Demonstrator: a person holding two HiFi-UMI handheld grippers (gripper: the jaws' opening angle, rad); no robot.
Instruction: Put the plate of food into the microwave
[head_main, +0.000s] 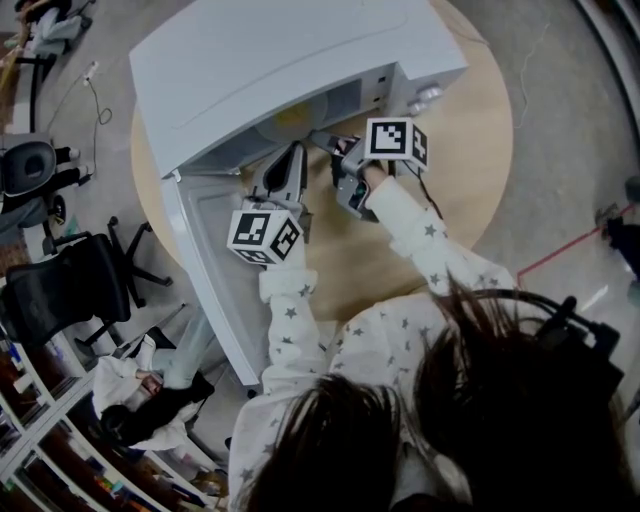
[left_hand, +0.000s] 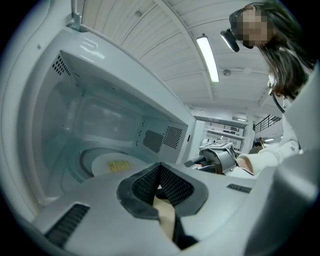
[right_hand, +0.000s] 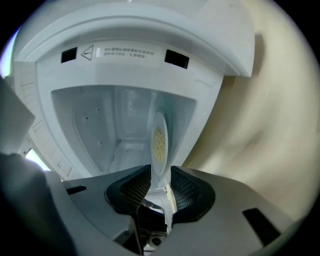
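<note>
The left gripper (head_main: 292, 158) is at the left part of the microwave's mouth, over the open door (head_main: 215, 270), which reaches out past the left edge of the round table (head_main: 470, 170). In its own view the two pads are closed against each other at their tips, and nothing is between them.

The microwave (head_main: 280, 60) stands on the far half of the table. It is the only container here. Its cavity holds the plate (left_hand: 112, 164), which lies flat on the floor of the cavity with a small heap of yellow food (left_hand: 119, 165) in the middle. I see nothing else in there.

I think the plate is stiff, smooth and breakable, and not heavy. The food is loose, so the plate must stay level or the food will slide. The bare rim on the near side is the good place to take it, away from the food. A glazed rim can slip between pads, so the hold must be firm.

The right gripper (head_main: 330, 143) is at the right part of the mouth. Its pads stand a little apart, and the near rim of the plate shows in the gap. It seems to me that they do not pinch it, but the left gripper hides the space between.
</note>
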